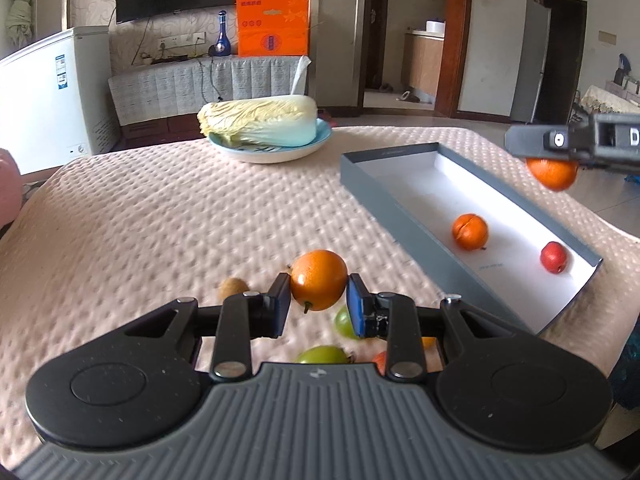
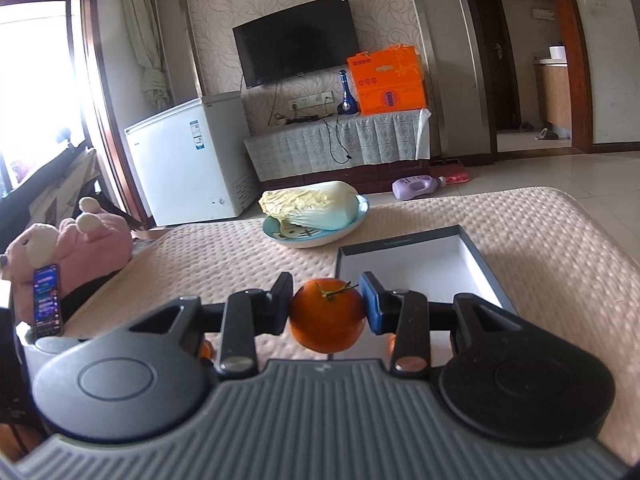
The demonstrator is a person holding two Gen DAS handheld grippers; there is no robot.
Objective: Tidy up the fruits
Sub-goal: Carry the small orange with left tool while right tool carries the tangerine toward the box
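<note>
step in hand: both hand-held grippers carry an orange toward the grey box point(image 1: 452, 264); judged as the carry-and-place stage.
left hand-held gripper point(image 1: 318, 304): clenched on an orange point(image 1: 319, 285), pads on its two sides, fruit lifted clear of the surface point(image 1: 160, 216).
right hand-held gripper point(image 2: 326, 306): clenched on a second orange point(image 2: 327, 315), stem up, held in front of the box's near end point(image 2: 420, 264); in the left view it hangs beyond the box's far long wall.
doing it well: keep each grip firm, bring the fruit over the white floor, lower inside the walls before letting go; round fruit probably rolls, so set it down, don't drop. bring the two in one at a time to avoid a knock.
box contents: one orange with a split peel point(image 1: 470, 231) and one small red fruit point(image 1: 554, 257), apart from each other, plenty of bare floor.
plate point(image 1: 276, 151): holds a cabbage point(image 1: 260, 122) only.
loose on surface: a brown fruit point(image 1: 233, 287), two green ones point(image 1: 322, 355), partly hidden under the left gripper; more may be hidden.
</note>
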